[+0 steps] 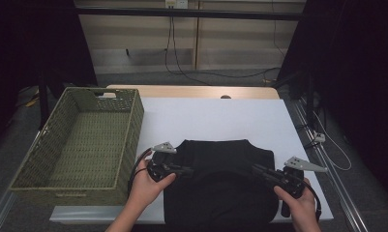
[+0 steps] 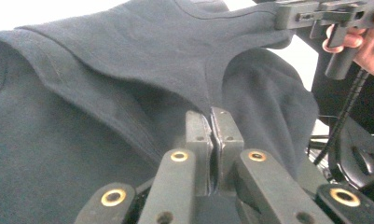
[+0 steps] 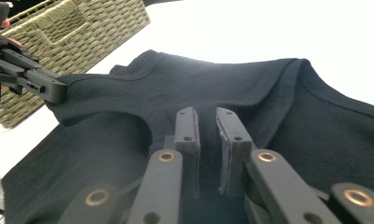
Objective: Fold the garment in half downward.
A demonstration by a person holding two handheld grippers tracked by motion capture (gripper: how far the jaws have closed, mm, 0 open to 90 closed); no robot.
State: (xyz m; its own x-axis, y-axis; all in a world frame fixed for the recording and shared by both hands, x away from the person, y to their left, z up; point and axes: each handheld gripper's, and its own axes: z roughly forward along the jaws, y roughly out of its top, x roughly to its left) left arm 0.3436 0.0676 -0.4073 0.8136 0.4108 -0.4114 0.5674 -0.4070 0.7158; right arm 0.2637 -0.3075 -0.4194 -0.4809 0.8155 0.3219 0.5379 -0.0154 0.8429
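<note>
Black fabric: dark sweatshirt (image 1: 220, 183) lies on the white table top (image 1: 216, 116) at the near edge, partly folded, between both hands.
Left hand (image 1: 145, 186): holds the left gripper (image 1: 189, 170) at the garment's left side, jaws pointing inward across the cloth.
Left gripper state: in the left gripper view (image 2: 214, 130) the two pads are pressed together with a fold of the sweatshirt (image 2: 128, 93) pinched between them; cloth pulled taut up from the pinch.
Right hand (image 1: 300, 200): holds the right gripper (image 1: 256, 168) at the garment's right side.
Right gripper state: in the right gripper view (image 3: 207, 128) a narrow gap shows between the pads, dark cloth (image 3: 222, 88) in and beyond it; jaws near together on the fabric, grip itself hard to make out.
Grey plates: one three-cornered plate on top of each gripper.
Basket: green woven basket (image 1: 128, 121) just left of the garment, standing on the table's left side.
Writing: no readable brand or label on garment, basket or grippers.
Far: wooden table edge (image 1: 191, 91) behind the white top; cables (image 1: 182, 67) on the floor by the wall.
</note>
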